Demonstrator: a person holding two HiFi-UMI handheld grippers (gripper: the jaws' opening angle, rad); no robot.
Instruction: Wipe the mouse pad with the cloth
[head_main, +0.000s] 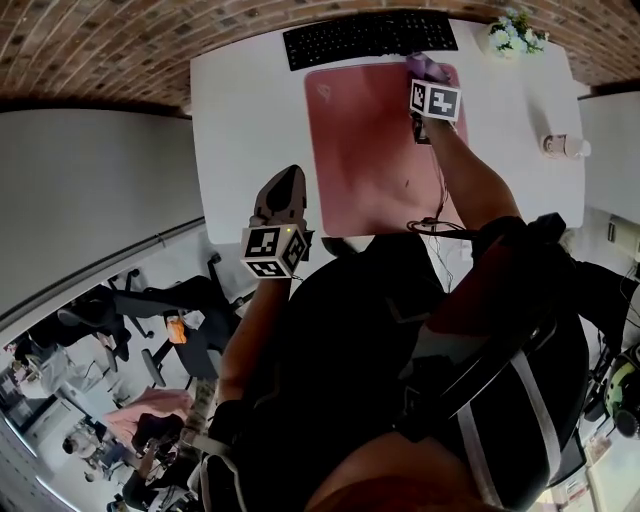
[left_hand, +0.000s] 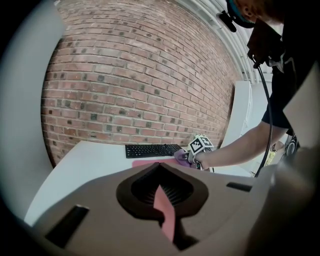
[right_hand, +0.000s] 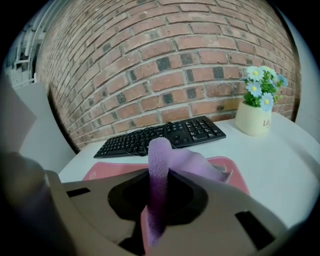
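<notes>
Where the white desk (head_main: 240, 120) runs on to the right of the right gripper (head_main: 424, 82), a small cream pot (head_main: 505, 42) stands with pale blue and white flowers (right_hand: 262, 85) in it. A brick wall (right_hand: 150, 60) rises behind the desk. The left gripper (head_main: 285, 190) hovers at the near edge, its jaws drawn together on nothing, and the pink mouse pad (head_main: 365, 150) lies just to its right. Beyond the pad's far edge is a black keyboard (head_main: 370, 35). The right gripper is clenched on the purple cloth (head_main: 428, 67), which stands up between its jaws and spills forward from them onto the pad's far right corner, just short of the keyboard.
</notes>
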